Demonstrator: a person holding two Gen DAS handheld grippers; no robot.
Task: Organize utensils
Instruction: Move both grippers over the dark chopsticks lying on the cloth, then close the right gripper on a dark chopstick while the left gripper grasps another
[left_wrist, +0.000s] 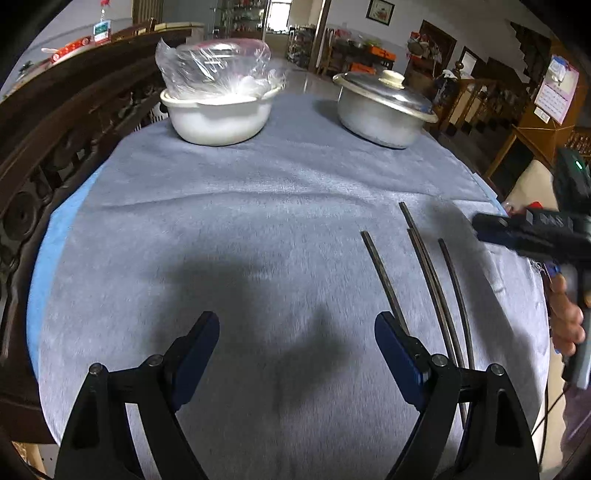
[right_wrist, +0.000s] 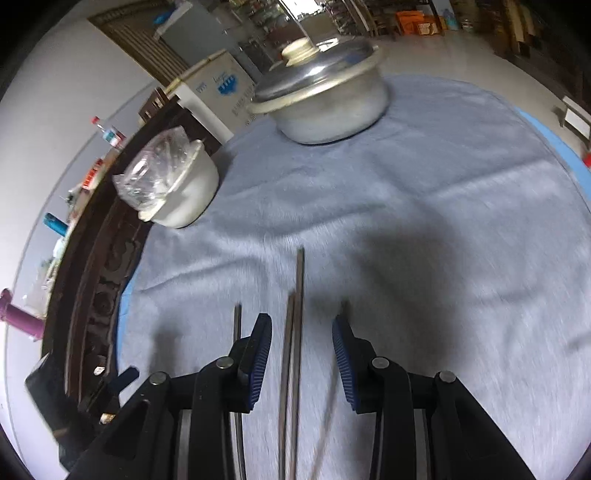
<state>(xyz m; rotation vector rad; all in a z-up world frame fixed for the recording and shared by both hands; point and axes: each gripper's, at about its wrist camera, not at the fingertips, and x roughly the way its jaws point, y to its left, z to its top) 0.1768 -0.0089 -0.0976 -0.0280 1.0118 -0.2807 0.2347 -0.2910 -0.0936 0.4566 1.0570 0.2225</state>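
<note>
White bowl (left_wrist: 218, 118), lidded metal pot (left_wrist: 380, 114), grey cloth (left_wrist: 258, 229)

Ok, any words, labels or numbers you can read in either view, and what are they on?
Nothing can be read outright.
Freezer: blue logo and print on its front, blurred.
Calendar: number grid, too small.
Hanging tag: print, too small.
Orange boxes: marks, blurred.
Pot, bowl, chopsticks: no text seen.

four dark chopsticks (left_wrist: 432, 273), one lidded metal pot (left_wrist: 384, 110), one white bowl (left_wrist: 218, 118)
</note>
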